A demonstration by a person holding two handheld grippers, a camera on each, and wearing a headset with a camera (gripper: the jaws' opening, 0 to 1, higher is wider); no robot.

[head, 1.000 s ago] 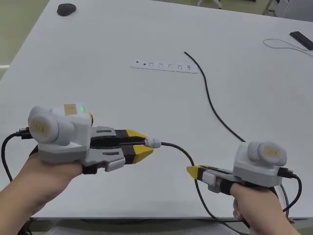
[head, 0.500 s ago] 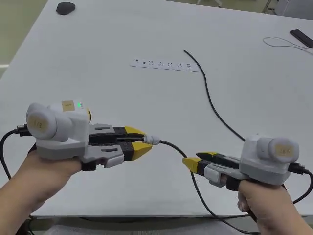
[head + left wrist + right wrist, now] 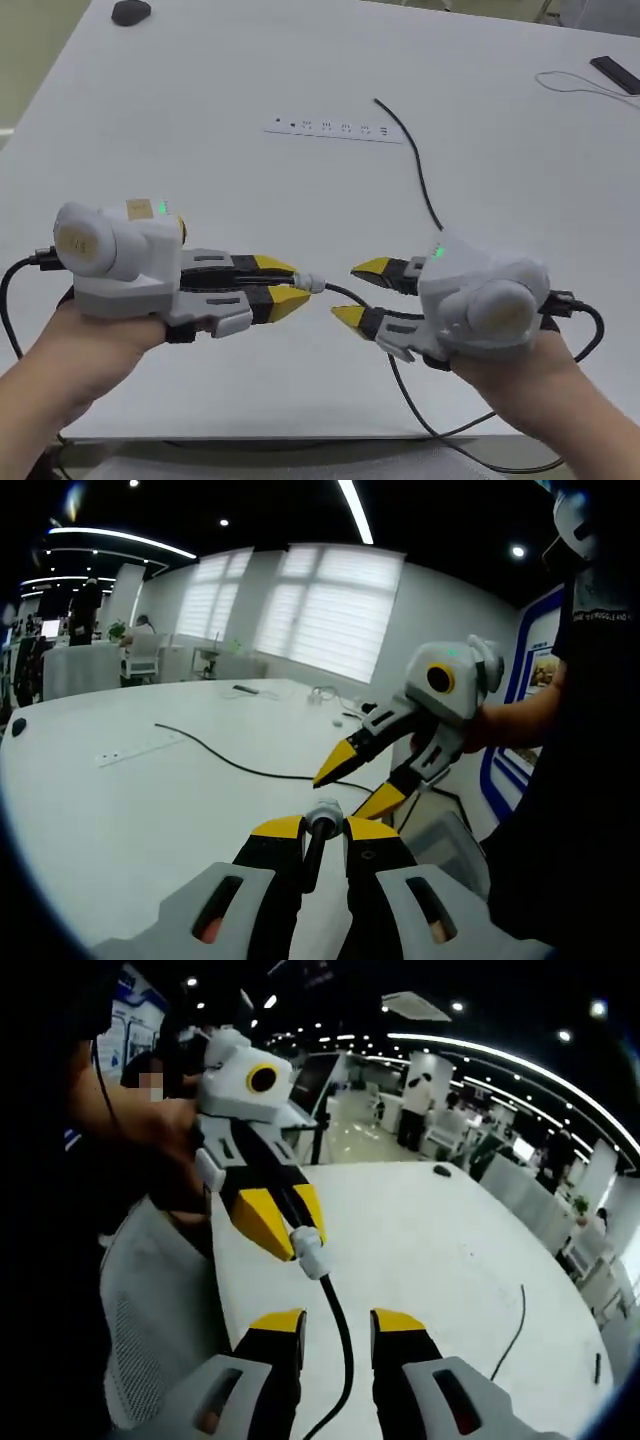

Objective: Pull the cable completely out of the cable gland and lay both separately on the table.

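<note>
My left gripper is shut on the small light-grey cable gland, held above the table's near edge. In the left gripper view the gland sits between my own yellow tips. A black cable leaves the gland, dips below the table edge and runs away across the white table. My right gripper is open, its jaws standing one above and one below the cable just right of the gland. In the right gripper view the cable passes between my open tips, with the gland ahead.
A white power strip lies mid-table beside the cable's far end. A dark mouse sits at the far left corner. A black device and a thin white wire lie at the far right.
My right gripper has risen, moved left toward the gland and rolled, so its open jaws now straddle the cable. The left gripper has hardly moved.
</note>
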